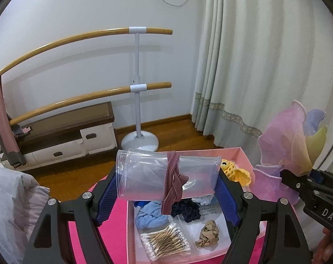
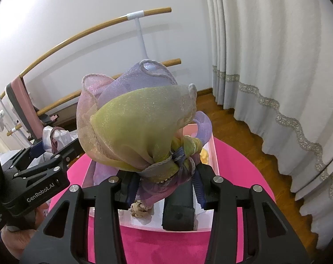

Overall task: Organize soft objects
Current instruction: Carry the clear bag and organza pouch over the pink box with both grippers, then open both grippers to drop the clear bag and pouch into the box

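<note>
My left tool [image 1: 168,189] clamps a clear plastic tube [image 1: 166,173] sideways above the pink box [image 1: 243,154]. My right tool [image 2: 164,184] grips a pastel organza scrunchie [image 2: 133,118] over the box's middle.

The clear packet of cotton swabs [image 1: 165,241] in the pink box [image 1: 243,154] reads "100 PCS", with smaller print across the sticks too fine to read. The right gripper [image 1: 286,177] body shows the letters "DAS" at the picture's edge. The left gripper [image 2: 56,151] body carries "GenRobot.AI" in white
</note>
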A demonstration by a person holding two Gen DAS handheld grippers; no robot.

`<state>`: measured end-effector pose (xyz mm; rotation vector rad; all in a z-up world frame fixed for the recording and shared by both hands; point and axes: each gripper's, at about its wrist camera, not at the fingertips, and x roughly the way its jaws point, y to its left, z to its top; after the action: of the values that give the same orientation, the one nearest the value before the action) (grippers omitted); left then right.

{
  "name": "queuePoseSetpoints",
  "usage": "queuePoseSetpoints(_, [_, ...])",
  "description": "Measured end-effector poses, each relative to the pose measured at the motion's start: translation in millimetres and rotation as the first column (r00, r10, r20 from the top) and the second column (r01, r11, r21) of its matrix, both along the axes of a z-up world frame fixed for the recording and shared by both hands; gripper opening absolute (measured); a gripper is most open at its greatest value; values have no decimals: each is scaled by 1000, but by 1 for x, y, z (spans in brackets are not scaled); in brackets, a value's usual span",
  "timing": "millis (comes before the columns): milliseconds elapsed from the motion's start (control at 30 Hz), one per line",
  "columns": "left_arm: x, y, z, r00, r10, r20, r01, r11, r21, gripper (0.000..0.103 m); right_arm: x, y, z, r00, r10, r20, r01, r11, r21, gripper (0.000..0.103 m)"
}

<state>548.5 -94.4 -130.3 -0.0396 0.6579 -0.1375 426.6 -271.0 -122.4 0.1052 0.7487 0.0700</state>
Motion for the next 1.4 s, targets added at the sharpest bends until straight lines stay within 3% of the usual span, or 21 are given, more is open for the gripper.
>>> queuePoseSetpoints(400, [23, -2, -12, 999, -15, -51, 15, 1000, -9, 80, 28, -2, -23, 997, -19, -75, 20, 1000, 11, 44])
queuePoseSetpoints(500, [28, -6, -19, 997, -22, -73, 23, 1000, 10, 85, 34, -3, -32, 994, -26, -103, 28, 1000, 14, 52])
queuePoseSetpoints(567, [31, -8, -24, 996, -17, -87, 20, 999, 26, 94, 36, -5, -37, 993, -31, -111, 33, 999, 23, 59])
queuePoseSetpoints(700, [30, -4, -23, 996, -17, -88, 18, 1000, 21, 97, 34, -11, -45, 992, -38, -122, 43, 998, 44, 69])
queuePoseSetpoints(867, [26, 5, -15, 997, 8, -71, -7, 1000, 10, 99, 29, -13, -45, 993, -30, -114, 38, 997, 70, 99])
queuePoseSetpoints(1100, [-1, 14, -7, 999, 41, -15, -41, 999, 33, 103, 13, -11, -33, 996, -55, -74, 58, 997, 45, 103])
queuePoseSetpoints(1400, [-77, 29, -6, 996, 68, 51, -71, 995, 64, 103, -46, 0, -12, 998, -66, 9, 65, 997, 46, 103])
